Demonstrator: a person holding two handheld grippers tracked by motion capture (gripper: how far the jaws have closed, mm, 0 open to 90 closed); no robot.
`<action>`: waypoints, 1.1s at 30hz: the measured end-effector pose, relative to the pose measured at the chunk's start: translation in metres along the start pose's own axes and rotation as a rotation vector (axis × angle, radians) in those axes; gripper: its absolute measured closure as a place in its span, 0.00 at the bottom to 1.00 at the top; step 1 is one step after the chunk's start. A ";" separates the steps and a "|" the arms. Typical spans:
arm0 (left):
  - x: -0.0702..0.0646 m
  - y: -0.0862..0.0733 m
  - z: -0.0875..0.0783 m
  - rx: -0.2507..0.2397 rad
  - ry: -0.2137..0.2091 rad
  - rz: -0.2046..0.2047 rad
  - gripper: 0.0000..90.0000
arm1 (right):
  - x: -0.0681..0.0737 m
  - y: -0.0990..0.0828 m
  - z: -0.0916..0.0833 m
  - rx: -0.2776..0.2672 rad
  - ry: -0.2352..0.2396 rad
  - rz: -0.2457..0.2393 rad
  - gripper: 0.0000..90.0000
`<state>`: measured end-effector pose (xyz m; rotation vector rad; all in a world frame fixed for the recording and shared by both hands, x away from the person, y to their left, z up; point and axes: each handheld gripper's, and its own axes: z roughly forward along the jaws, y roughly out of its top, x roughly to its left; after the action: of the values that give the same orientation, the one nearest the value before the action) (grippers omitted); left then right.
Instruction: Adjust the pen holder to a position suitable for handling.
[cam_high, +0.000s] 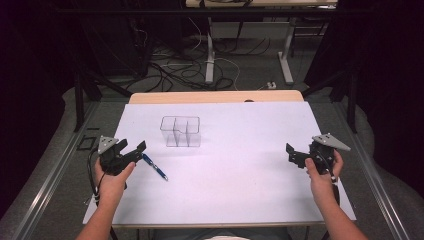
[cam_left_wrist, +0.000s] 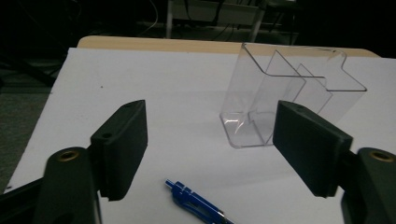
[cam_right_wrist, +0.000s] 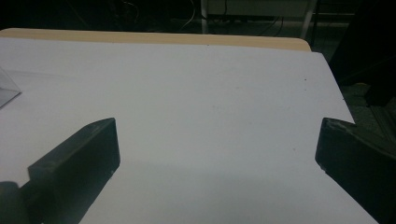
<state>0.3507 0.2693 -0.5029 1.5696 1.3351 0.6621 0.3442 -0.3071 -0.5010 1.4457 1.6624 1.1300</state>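
Both hands hold their tools low over the white table (cam_high: 240, 190): the left gripper (cam_high: 131, 151) gapes beside the blue pen (cam_high: 154, 167), and the right gripper (cam_high: 296, 156) spreads wide over bare surface. Likely the pen goes next into the clear divided holder (cam_high: 180, 131) beyond, so straddle its barrel squarely before closing.

I saw white table cover (cam_high: 240, 180), plain, with tan wood edge (cam_high: 215, 96) behind. Organizer (cam_high: 180, 131) was clear plastic. Pen (cam_high: 154, 167) was blue. Both grippers' jaws were black; top plates grey (cam_high: 106, 144).
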 end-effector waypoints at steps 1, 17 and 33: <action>0.000 0.001 0.002 0.002 0.015 0.003 0.32 | 0.001 0.000 0.000 0.008 0.006 0.004 0.00; 0.000 0.018 0.031 0.002 0.051 -0.038 0.50 | 0.001 -0.003 0.003 0.033 0.034 -0.005 0.00; -0.004 0.032 0.069 0.133 -0.010 -0.154 0.91 | 0.003 -0.005 0.006 0.051 0.051 -0.010 0.00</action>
<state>0.4227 0.2457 -0.5018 1.5531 1.5012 0.4786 0.3470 -0.3036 -0.5077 1.4491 1.7439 1.1350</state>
